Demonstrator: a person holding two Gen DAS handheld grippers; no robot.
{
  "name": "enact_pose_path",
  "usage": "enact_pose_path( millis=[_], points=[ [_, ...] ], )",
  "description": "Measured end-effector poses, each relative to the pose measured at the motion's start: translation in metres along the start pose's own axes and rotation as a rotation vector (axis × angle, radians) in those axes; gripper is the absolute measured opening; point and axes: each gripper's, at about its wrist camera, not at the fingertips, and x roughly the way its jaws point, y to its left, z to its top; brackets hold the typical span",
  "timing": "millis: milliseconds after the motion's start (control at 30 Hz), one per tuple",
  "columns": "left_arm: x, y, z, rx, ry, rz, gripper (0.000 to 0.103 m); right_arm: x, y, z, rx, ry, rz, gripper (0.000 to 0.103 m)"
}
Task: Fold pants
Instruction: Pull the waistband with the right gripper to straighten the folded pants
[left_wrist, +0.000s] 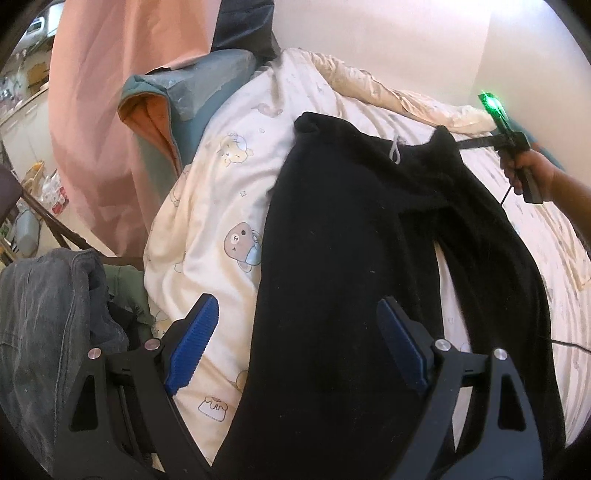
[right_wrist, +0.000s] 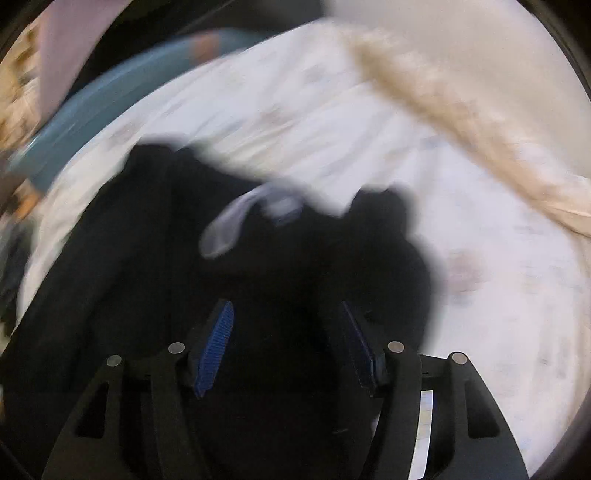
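Black pants (left_wrist: 351, 236) lie spread on a white cartoon-print bed cover (left_wrist: 221, 192), waistband far, legs running toward me. A grey drawstring (left_wrist: 396, 149) hangs at the waist. My left gripper (left_wrist: 297, 321) is open, hovering over the near part of the left leg. In the left wrist view the right gripper (left_wrist: 463, 143) reaches in from the right at the waistband's right corner, where its tips are hidden by cloth. In the blurred right wrist view the right gripper (right_wrist: 288, 325) has its fingers apart over the pants (right_wrist: 184, 280), with the drawstring (right_wrist: 229, 225) ahead.
A teal and orange pillow (left_wrist: 177, 110) and a pink curtain (left_wrist: 122, 92) stand at the bed's left. A grey garment (left_wrist: 48, 325) is piled at the near left. A cream blanket (left_wrist: 399, 92) lies along the far wall. A chair and clutter show far left.
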Motion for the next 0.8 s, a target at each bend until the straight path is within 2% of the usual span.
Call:
enact_pose_path(
  millis=[167, 267, 333, 400, 467, 500, 600, 667, 700, 733, 800],
  points=[
    [0.000, -0.003, 0.000, 0.012, -0.005, 0.005, 0.085, -0.013, -0.072, -0.001, 0.337, -0.149, -0.299, 0.062],
    [0.001, -0.004, -0.001, 0.023, -0.010, 0.014, 0.085, -0.007, -0.102, -0.011, 0.461, -0.149, -0.410, 0.062],
    [0.002, -0.003, -0.002, 0.024, -0.007, 0.016, 0.085, 0.014, -0.124, -0.024, 0.558, -0.066, -0.376, 0.062],
    [0.004, -0.003, -0.002, 0.022, 0.001, 0.017, 0.085, 0.031, -0.129, -0.032, 0.606, -0.037, -0.242, 0.062],
    [0.006, -0.002, -0.002, 0.020, 0.006, 0.017, 0.085, 0.042, -0.118, -0.034, 0.593, -0.057, -0.072, 0.062],
    [0.007, -0.002, -0.002, 0.019, 0.007, 0.019, 0.085, 0.044, -0.108, -0.032, 0.556, -0.059, -0.060, 0.064],
    [0.010, -0.005, -0.002, 0.025, 0.015, 0.014, 0.085, 0.067, -0.091, -0.024, 0.459, 0.036, -0.149, 0.064],
    [0.011, -0.008, -0.003, 0.036, 0.016, 0.017, 0.085, 0.073, -0.084, -0.022, 0.429, 0.056, -0.150, 0.013],
    [0.011, -0.009, -0.003, 0.039, 0.015, 0.017, 0.085, 0.070, -0.078, -0.020, 0.389, 0.054, -0.184, 0.001],
    [0.011, -0.009, -0.003, 0.040, 0.012, 0.016, 0.085, 0.059, -0.071, -0.018, 0.340, 0.021, -0.247, 0.001],
    [0.011, -0.010, -0.004, 0.041, 0.013, 0.013, 0.085, 0.037, -0.070, -0.012, 0.309, -0.052, -0.288, 0.001]
  ],
)
